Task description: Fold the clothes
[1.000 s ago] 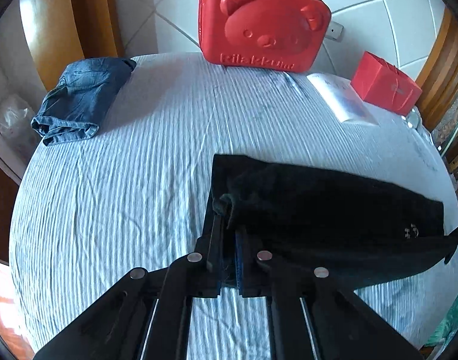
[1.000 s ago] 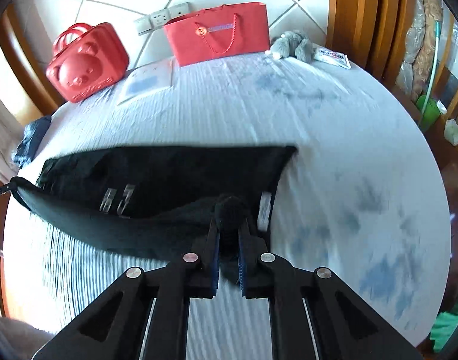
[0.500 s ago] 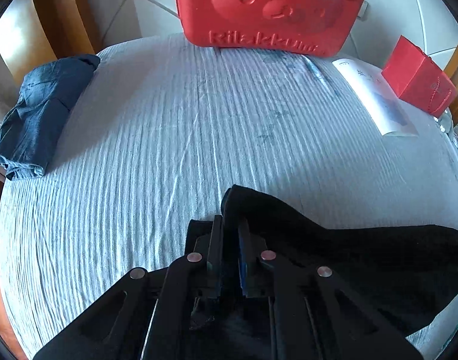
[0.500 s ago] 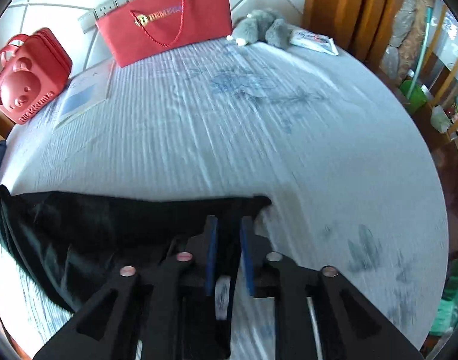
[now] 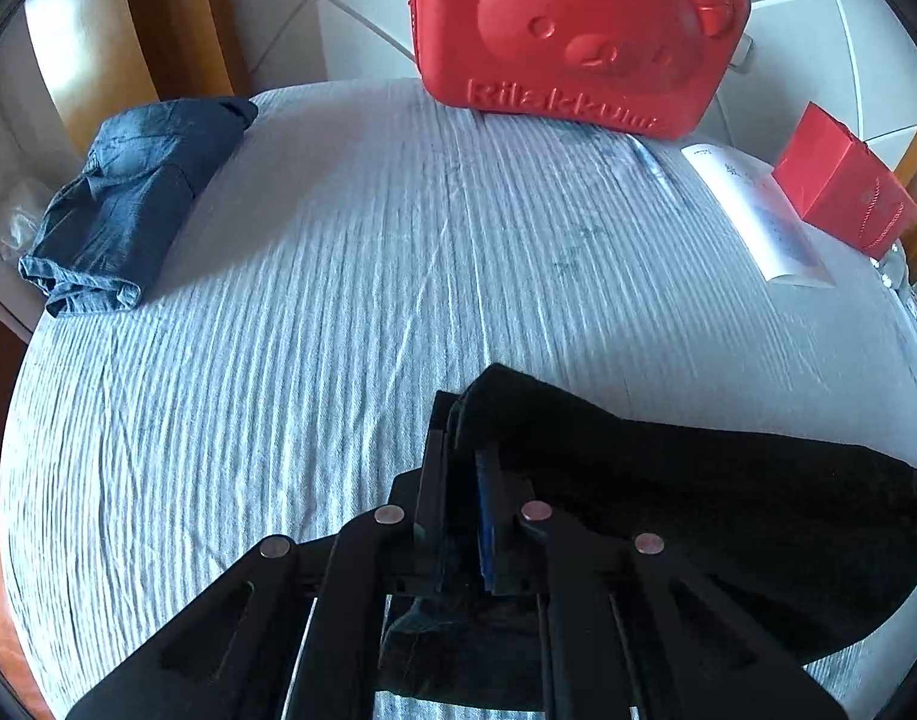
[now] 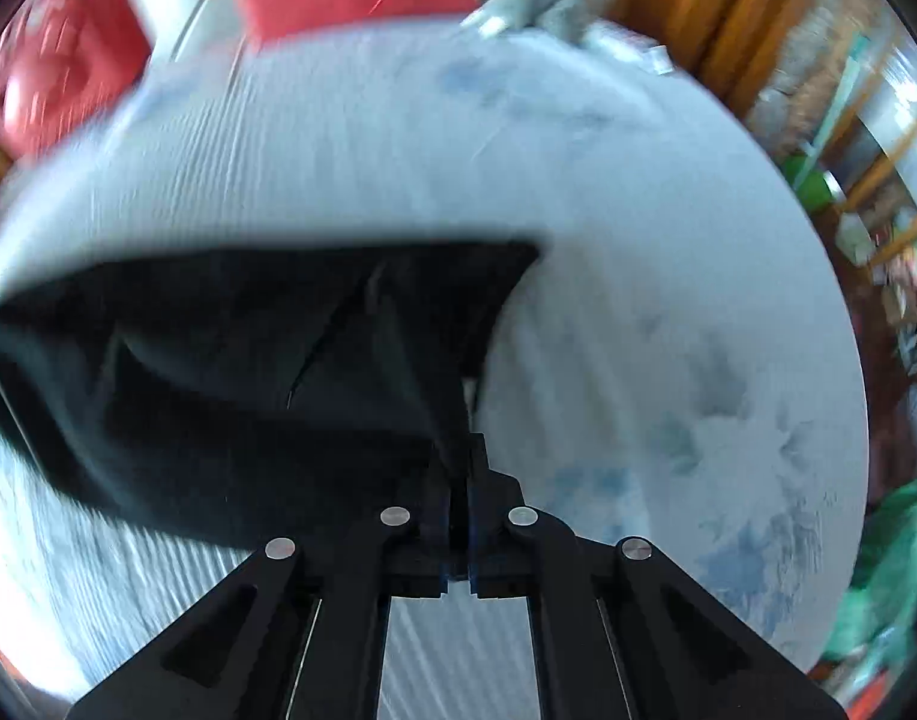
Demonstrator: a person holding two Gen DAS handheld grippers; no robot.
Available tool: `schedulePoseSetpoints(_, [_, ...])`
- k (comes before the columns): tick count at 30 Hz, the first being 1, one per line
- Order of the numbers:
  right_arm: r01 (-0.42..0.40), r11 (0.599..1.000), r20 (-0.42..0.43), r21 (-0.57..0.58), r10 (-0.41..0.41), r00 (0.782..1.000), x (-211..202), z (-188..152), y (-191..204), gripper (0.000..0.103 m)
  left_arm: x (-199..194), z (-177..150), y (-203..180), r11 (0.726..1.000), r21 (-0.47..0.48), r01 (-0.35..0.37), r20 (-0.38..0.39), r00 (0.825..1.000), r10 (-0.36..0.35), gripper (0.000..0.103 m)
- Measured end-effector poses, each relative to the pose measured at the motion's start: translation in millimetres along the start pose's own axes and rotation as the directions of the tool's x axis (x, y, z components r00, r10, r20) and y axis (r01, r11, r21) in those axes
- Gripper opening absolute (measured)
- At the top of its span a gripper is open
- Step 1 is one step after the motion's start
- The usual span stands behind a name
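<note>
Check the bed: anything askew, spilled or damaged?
Nothing spilled or damaged. The black garment is bunched and half-folded, pinched at its ends by the left gripper and right gripper. The folded denim piece hangs slightly off the bed's left edge. The right wrist view is motion-blurred.

You're in a home here: a tabletop (image 5: 338,276) under a striped blue cloth, white tiled wall (image 5: 842,30) behind, a red bear-faced case (image 5: 578,30), a red gift bag (image 5: 842,180), folded denim (image 5: 128,198), wooden furniture (image 6: 698,18) at the side.
</note>
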State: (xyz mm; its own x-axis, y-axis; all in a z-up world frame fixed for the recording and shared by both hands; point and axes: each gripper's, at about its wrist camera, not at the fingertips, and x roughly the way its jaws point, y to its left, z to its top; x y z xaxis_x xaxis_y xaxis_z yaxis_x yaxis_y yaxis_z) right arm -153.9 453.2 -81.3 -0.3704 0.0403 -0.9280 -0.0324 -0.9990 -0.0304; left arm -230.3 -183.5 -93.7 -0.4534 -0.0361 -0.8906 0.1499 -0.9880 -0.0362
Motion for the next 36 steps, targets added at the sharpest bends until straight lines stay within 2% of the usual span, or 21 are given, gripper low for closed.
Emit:
schedulePoseSetpoints(2, [-0.014,1.000,0.029,0.011,0.014,0.999,0.1,16.0,-10.8,0.003,4.3,6.4,-5.5,1.000,0.007,0.008,-0.001,1.000,-0.008,0.009])
schedulePoseSetpoints(4, [-0.020,0.999,-0.042,0.030,0.021,0.999,26.8,29.2,-16.8,0.009,18.0,12.8,-12.8,1.000,0.017,0.014,-0.035,0.999,-0.013,0.010])
schedulePoseSetpoints(5, [-0.005,0.999,-0.080,0.032,0.008,0.997,38.5,31.6,-16.8,0.021,23.2,13.8,-14.5,1.000,0.018,0.011,-0.053,0.999,-0.010,0.014])
schedulePoseSetpoints(6, [0.004,1.000,-0.118,0.027,-0.001,0.993,48.5,30.8,-16.2,0.031,24.9,13.0,-14.1,1.000,0.017,0.013,-0.067,0.998,-0.012,0.023])
schedulePoseSetpoints(7, [0.007,1.000,-0.136,0.027,-0.003,0.991,52.8,28.5,-16.2,0.033,23.1,11.5,-12.1,1.000,0.014,0.014,-0.070,0.997,-0.013,0.030])
schedulePoseSetpoints(8, [0.009,0.999,-0.128,0.044,-0.003,0.992,50.4,25.4,-16.9,0.033,14.7,8.6,-6.9,1.000,0.011,0.015,-0.053,0.998,-0.015,0.033])
schedulePoseSetpoints(10, [-0.003,0.997,-0.086,0.076,0.009,0.996,33.6,18.7,-20.8,0.035,-2.1,2.8,3.6,1.000,0.004,0.017,-0.019,1.000,-0.017,0.049])
schedulePoseSetpoints(12, [-0.011,0.995,-0.032,0.099,0.014,0.999,14.4,16.2,-24.8,0.048,-14.3,-0.4,15.1,1.000,-0.005,0.006,0.001,1.000,-0.006,0.053])
schedulePoseSetpoints(16, [-0.070,0.991,0.047,0.113,0.065,0.997,-4.6,27.5,-24.3,0.050,-12.0,-4.9,24.9,1.000,0.002,-0.005,-0.015,1.000,0.005,0.053])
schedulePoseSetpoints(23, [-0.144,0.983,0.023,0.111,0.143,0.990,23.1,56.7,-3.9,0.050,13.1,-3.6,5.6,0.998,0.000,0.059,-0.058,0.997,-0.059,0.053])
schedulePoseSetpoints(26, [-0.144,0.982,0.025,0.123,0.142,0.990,35.5,63.7,-5.1,0.050,22.5,-8.5,-2.7,0.998,0.012,0.066,-0.094,0.993,-0.065,0.053])
schedulePoseSetpoints(27, [-0.147,0.982,0.008,0.116,0.147,0.989,41.7,65.0,-3.1,0.050,24.3,-11.3,-3.7,0.998,0.014,0.060,-0.106,0.993,-0.058,0.050])
schedulePoseSetpoints(28, [-0.148,0.983,-0.013,0.105,0.150,0.989,48.5,65.7,-0.5,0.050,25.6,-14.2,-4.3,0.999,0.014,0.052,-0.117,0.992,-0.050,0.025])
schedulePoseSetpoints(29, [-0.138,0.986,-0.047,0.089,0.143,0.989,56.2,65.3,3.4,0.040,25.1,-17.2,-3.4,0.999,0.004,0.043,-0.122,0.992,-0.042,0.010])
schedulePoseSetpoints(30, [-0.120,0.990,-0.078,0.070,0.125,0.989,61.7,63.5,7.9,0.010,22.1,-19.8,-0.6,0.999,-0.018,0.035,-0.119,0.992,-0.037,0.006])
schedulePoseSetpoints(31, [-0.104,0.993,-0.078,0.055,0.108,0.991,61.1,61.2,12.4,0.007,15.8,-22.5,2.8,0.999,-0.041,0.028,-0.102,0.994,-0.032,0.005])
schedulePoseSetpoints(32, [-0.088,0.995,-0.042,0.045,0.090,0.995,53.7,59.2,15.1,0.006,7.1,-25.1,5.8,0.998,-0.058,0.019,-0.080,0.997,-0.024,0.005])
schedulePoseSetpoints(34, [-0.085,0.995,0.065,0.054,0.082,0.995,32.0,59.1,12.0,0.005,-11.8,-29.7,10.7,0.996,-0.085,0.010,-0.037,0.999,-0.013,0.005])
schedulePoseSetpoints(36, [-0.097,0.993,0.151,0.070,0.086,0.985,15.5,62.0,6.4,0.005,-21.2,-32.4,13.5,0.996,-0.090,0.001,-0.025,1.000,-0.003,0.005])
